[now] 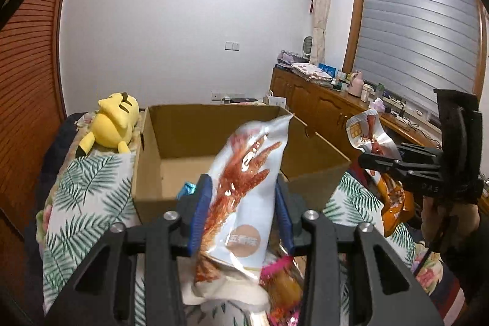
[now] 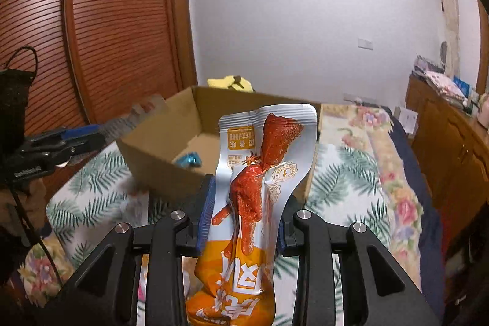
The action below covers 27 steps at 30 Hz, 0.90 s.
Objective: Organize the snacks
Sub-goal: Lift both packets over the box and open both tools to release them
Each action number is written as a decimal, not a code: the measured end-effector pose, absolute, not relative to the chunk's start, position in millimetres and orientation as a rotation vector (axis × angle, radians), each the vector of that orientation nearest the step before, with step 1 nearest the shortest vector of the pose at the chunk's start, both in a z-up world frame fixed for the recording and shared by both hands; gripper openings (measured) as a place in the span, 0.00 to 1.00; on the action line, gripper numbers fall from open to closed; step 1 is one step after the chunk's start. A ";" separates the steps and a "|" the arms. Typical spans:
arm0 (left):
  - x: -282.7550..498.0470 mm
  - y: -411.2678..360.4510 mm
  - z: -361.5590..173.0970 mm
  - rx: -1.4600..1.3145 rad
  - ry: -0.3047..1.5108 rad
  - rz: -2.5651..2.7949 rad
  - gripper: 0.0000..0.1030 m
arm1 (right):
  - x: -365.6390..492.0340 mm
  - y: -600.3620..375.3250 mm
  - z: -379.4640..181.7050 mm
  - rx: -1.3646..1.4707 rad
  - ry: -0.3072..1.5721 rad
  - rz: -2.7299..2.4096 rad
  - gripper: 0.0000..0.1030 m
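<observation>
My left gripper (image 1: 241, 216) is shut on a white snack pouch (image 1: 244, 188) with red chicken-feet art, held up just in front of an open cardboard box (image 1: 159, 173) on the bed. My right gripper (image 2: 244, 219) is shut on a white-and-orange snack pouch (image 2: 262, 161), held up in front of the same box (image 2: 159, 161). A small blue packet lies inside the box (image 1: 188, 188) (image 2: 189, 159). The right gripper with its pouch shows at the right of the left wrist view (image 1: 379, 158); the left gripper shows at the left of the right wrist view (image 2: 91, 136).
The box sits on a leaf-and-flower bedspread (image 1: 85, 188). A yellow plush toy (image 1: 114, 124) lies left of the box. More snack packets (image 1: 284, 286) lie under my left gripper. A wooden sideboard (image 1: 321, 103) with clutter runs along the right wall; a slatted wooden door (image 2: 116, 20) stands left.
</observation>
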<state>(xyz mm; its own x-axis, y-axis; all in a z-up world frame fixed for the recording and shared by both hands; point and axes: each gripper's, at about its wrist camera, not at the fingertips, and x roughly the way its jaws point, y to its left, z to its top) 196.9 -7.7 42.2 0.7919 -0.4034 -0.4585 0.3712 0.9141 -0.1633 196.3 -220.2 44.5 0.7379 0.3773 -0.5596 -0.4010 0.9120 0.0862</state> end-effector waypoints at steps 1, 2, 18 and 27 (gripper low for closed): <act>203.9 -7.8 42.9 -0.066 0.516 -0.418 0.08 | 201.0 -218.8 47.1 -0.043 0.602 0.430 0.31; 211.5 -7.9 44.4 -0.071 0.517 -0.422 0.08 | 204.9 -217.6 48.8 -0.046 0.600 0.431 0.31; 268.9 -46.3 64.0 0.112 0.611 -0.472 0.05 | 250.7 -187.5 51.9 -0.077 0.608 0.499 0.31; 300.4 -47.2 75.9 0.092 0.629 -0.463 0.04 | 293.7 -169.5 51.6 -0.024 0.661 0.495 0.31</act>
<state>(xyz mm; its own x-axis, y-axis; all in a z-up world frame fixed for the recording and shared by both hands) 300.4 -47.2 75.9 0.7102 -0.3897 -0.5863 0.4446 0.8940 -0.0557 293.7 -169.5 51.6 0.6778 0.4328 -0.5944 -0.4481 0.8841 0.1328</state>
